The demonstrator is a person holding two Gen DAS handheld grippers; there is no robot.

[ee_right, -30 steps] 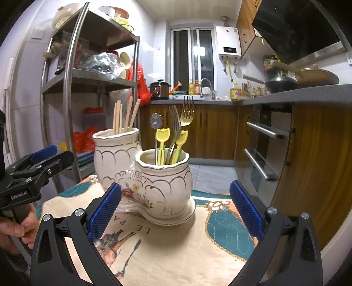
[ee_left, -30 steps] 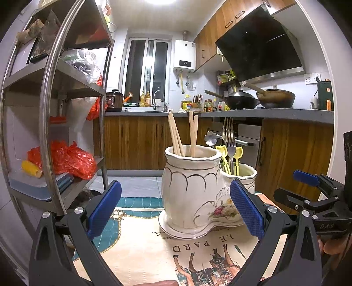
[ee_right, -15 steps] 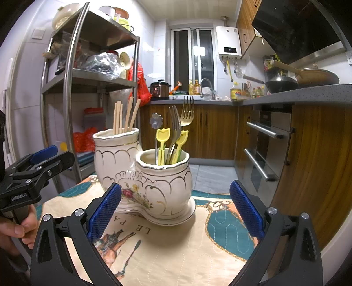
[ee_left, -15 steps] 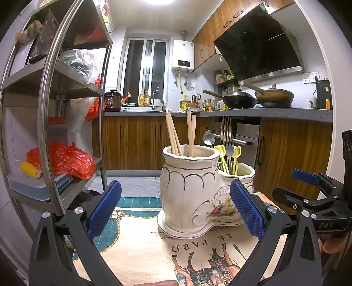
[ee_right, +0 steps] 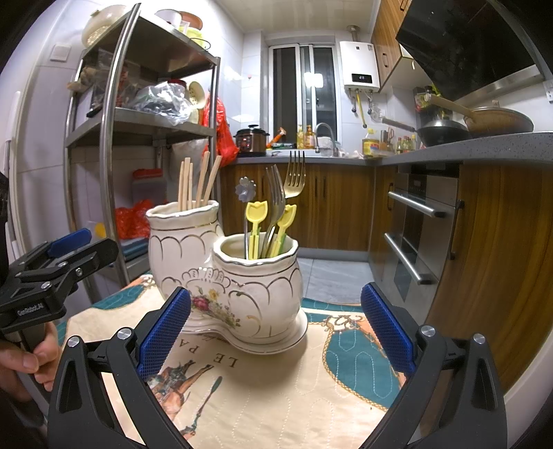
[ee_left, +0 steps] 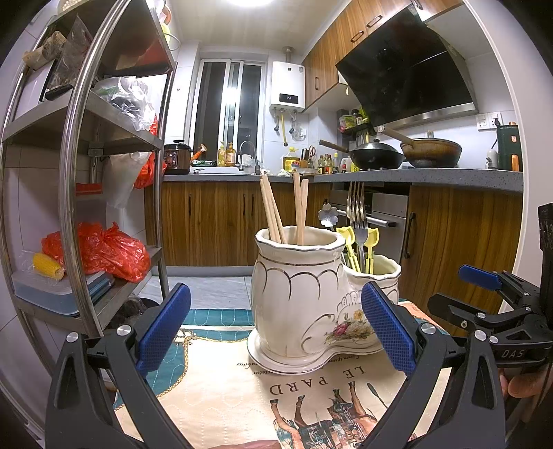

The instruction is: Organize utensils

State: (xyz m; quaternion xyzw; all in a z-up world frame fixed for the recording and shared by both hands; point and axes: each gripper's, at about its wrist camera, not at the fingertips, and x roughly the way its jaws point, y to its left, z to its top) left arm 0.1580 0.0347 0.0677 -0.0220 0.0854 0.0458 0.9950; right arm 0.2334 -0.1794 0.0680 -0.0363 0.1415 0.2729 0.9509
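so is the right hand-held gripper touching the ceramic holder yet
Apart. The right wrist view shows the right hand-held gripper open, its blue pads short of the ceramic holder, with tablecloth visible between them.

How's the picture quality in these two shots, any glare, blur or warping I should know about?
Left wrist view: the ceiling light blows out at the top edge, and the shelf post bows strongly from the fisheye. Right wrist view: the window shows a bright reflection, and the holder is sharp. Both views have dark vignetted corners, and no motion blur shows.
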